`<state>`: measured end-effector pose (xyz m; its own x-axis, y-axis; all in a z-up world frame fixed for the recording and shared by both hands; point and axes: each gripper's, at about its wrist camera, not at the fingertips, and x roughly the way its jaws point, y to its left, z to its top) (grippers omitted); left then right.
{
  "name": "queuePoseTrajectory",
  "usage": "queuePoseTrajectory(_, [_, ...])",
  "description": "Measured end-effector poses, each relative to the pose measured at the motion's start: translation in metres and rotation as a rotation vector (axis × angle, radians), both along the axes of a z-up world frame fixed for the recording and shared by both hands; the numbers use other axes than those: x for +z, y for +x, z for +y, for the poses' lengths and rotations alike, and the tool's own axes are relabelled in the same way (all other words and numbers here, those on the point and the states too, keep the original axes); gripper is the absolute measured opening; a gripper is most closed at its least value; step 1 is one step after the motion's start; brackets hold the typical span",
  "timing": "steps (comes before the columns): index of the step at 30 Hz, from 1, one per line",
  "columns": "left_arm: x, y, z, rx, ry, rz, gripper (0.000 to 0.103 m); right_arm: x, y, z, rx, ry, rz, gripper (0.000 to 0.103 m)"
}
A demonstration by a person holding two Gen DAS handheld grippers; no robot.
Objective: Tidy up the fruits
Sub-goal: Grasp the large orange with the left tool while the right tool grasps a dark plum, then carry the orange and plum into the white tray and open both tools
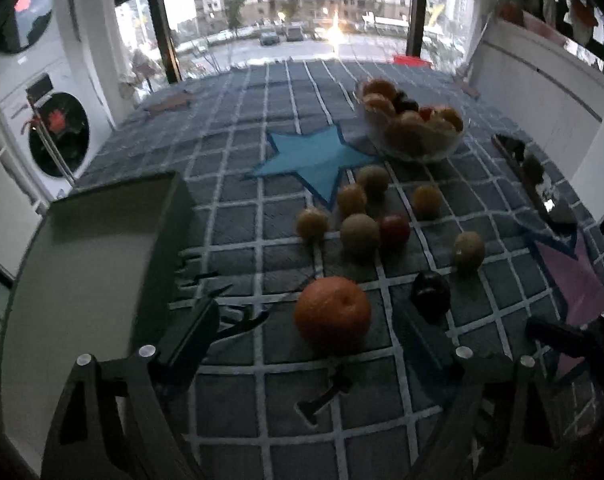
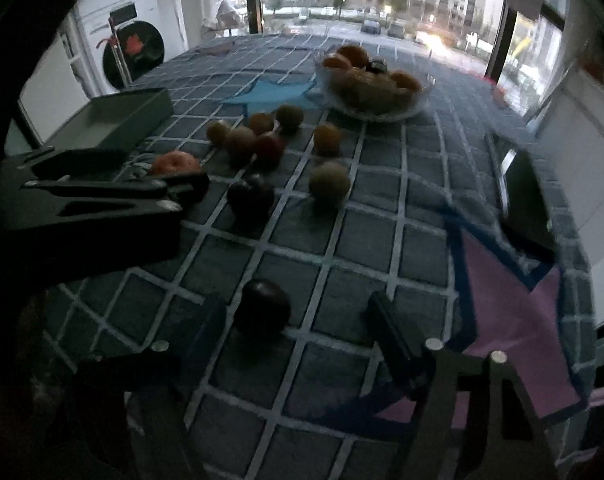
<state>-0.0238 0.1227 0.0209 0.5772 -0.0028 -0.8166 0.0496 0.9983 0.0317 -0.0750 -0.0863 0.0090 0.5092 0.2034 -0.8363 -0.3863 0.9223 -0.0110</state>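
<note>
Left wrist view: an orange (image 1: 332,314) is framed between the spread jaws of the left gripper (image 1: 302,344), ungripped, on a bench draped in soft grid-patterned cloth (image 1: 238,224). A glass bowl (image 1: 417,152) is already heaped with fruit, while several round, matte fruits are scattered loose, so the sorting is judged partly done. A dark, glossy plum (image 2: 262,306) is bracketed by the right gripper (image 2: 298,320), its jaws likewise apart.

– Where are the fruits?
– A glass bowl (image 1: 413,136) holds several. Loose ones (image 1: 359,232) lie near it on the checked cloth: an orange (image 1: 332,313) and a dark plum (image 2: 262,310).
</note>
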Motion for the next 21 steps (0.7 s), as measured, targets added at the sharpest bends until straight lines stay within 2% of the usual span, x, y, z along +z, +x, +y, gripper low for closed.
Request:
queuePoseTrajectory(1, [-0.003, 0.002, -0.001, 0.006, 0.002, 0.008, 0.089, 0.001, 0.0, 0.0, 0.003, 0.01, 0.001, 0.062])
queuePoseTrajectory(2, [-0.006, 0.004, -0.001, 0.01, 0.004, 0.015, 0.08, 0.002, 0.0, -0.002, 0.0, 0.014, 0.0, 0.051])
queuePoseTrajectory(3, [-0.01, 0.005, -0.001, 0.014, 0.004, 0.03, 0.073, 0.003, 0.0, -0.004, 0.003, 0.032, 0.004, 0.045])
queuePoseTrajectory(4, [-0.012, 0.005, 0.001, 0.018, -0.028, 0.03, 0.067, 0.004, 0.0, -0.005, 0.005, 0.046, 0.009, 0.034])
queuePoseTrajectory(5, [-0.014, 0.005, 0.004, 0.03, -0.048, 0.028, 0.062, 0.005, -0.002, -0.008, 0.007, 0.067, 0.015, 0.028])
queuePoseTrajectory(6, [-0.015, 0.005, 0.005, 0.042, -0.055, 0.024, 0.058, 0.005, -0.002, -0.01, 0.006, 0.077, 0.018, 0.027])
queuePoseTrajectory(8, [-0.015, 0.005, 0.005, 0.041, -0.052, 0.014, 0.041, 0.006, -0.004, -0.015, -0.003, 0.09, 0.026, 0.027])
queuePoseTrajectory(11, [-0.013, 0.002, 0.009, 0.051, -0.075, 0.023, 0.041, 0.008, -0.007, -0.027, -0.017, 0.131, 0.044, 0.027])
queuePoseTrajectory(15, [0.002, -0.016, 0.02, 0.075, -0.117, -0.012, 0.041, 0.015, -0.014, -0.044, -0.046, 0.179, 0.051, 0.027])
queuePoseTrajectory(21, [0.029, -0.042, 0.046, 0.091, -0.141, -0.069, 0.041, 0.021, -0.019, -0.052, -0.07, 0.193, 0.056, 0.027])
